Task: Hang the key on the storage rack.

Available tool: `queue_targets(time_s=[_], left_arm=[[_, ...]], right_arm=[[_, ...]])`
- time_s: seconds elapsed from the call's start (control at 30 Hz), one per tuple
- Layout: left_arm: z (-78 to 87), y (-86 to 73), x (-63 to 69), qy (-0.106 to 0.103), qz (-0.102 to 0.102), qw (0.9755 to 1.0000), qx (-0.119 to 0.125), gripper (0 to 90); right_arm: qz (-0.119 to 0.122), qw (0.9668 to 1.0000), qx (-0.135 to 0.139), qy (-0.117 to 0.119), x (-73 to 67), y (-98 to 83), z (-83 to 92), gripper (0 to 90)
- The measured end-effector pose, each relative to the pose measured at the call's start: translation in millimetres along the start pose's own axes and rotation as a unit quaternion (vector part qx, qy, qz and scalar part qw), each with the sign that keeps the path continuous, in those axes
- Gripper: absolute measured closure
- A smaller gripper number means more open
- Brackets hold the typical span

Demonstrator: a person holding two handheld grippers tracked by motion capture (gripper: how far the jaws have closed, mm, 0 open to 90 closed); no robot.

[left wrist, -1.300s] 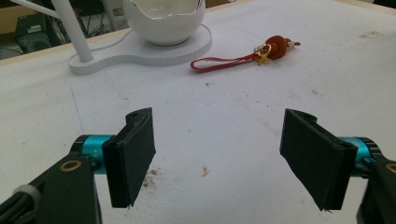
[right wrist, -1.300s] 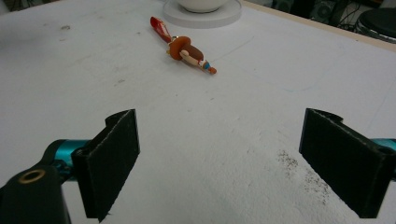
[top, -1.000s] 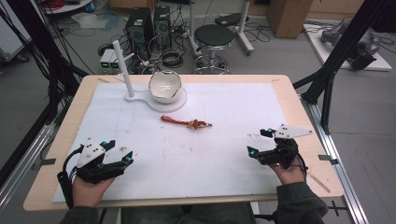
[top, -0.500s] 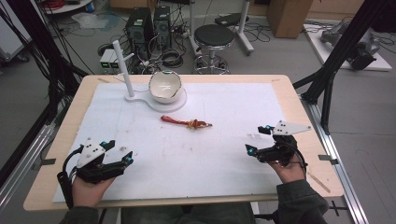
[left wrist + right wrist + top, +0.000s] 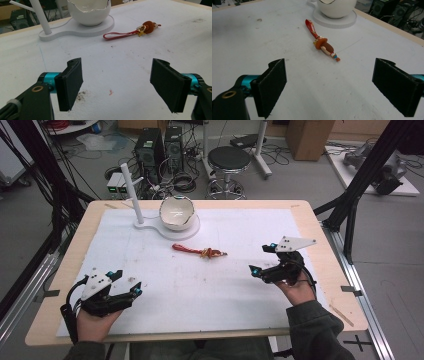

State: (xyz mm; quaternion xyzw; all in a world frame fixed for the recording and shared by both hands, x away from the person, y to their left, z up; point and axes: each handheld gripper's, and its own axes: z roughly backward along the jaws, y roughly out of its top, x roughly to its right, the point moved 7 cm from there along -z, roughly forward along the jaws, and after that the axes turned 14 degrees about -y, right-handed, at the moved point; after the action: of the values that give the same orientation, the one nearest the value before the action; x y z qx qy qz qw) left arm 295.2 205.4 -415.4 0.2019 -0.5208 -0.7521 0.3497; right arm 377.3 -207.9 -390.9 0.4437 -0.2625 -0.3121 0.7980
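Lying alone mid-table, the keychain charm (image 5: 199, 251), open white mat stretching on every side of it. Standing wide apart with nothing between the jaws: the right gripper (image 5: 263, 259) and the left gripper (image 5: 126, 281), bare mat running from each toward the charm. Crowding only the far edge: the eggshell-shaped bowl (image 5: 176, 212) on its white base (image 5: 172, 232), the white post (image 5: 132, 192) rising beside it.

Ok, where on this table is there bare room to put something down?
Bare mat lies between the left gripper and right gripper, in front of the keychain. The mat's far right corner is bare too. The far left is crowded: the stand with its bowl.
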Motion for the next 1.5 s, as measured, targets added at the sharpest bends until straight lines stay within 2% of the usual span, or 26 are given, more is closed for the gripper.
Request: queue_targets(time_s=[0.37, 0.63, 1.5], left_arm=[[0.1, 0.2, 0.2, -0.001, -0.001, 1.0, 0.0, 26.4], [0.6, 0.4, 0.3, -0.001, -0.001, 1.0, 0.002, 26.4], [1.9, 1.0, -0.1, -0.002, -0.003, 1.0, 0.005, 26.3]], right_arm=[[0.017, 0.9997, -0.007, 0.017, -10.2, 29.8, -24.7, 11.6], [0.023, 0.9991, -0.013, 0.034, -21.2, 46.7, -50.8, 11.9], [0.046, 0.997, -0.029, 0.056, -44.9, 83.6, -106.5, 18.4]])
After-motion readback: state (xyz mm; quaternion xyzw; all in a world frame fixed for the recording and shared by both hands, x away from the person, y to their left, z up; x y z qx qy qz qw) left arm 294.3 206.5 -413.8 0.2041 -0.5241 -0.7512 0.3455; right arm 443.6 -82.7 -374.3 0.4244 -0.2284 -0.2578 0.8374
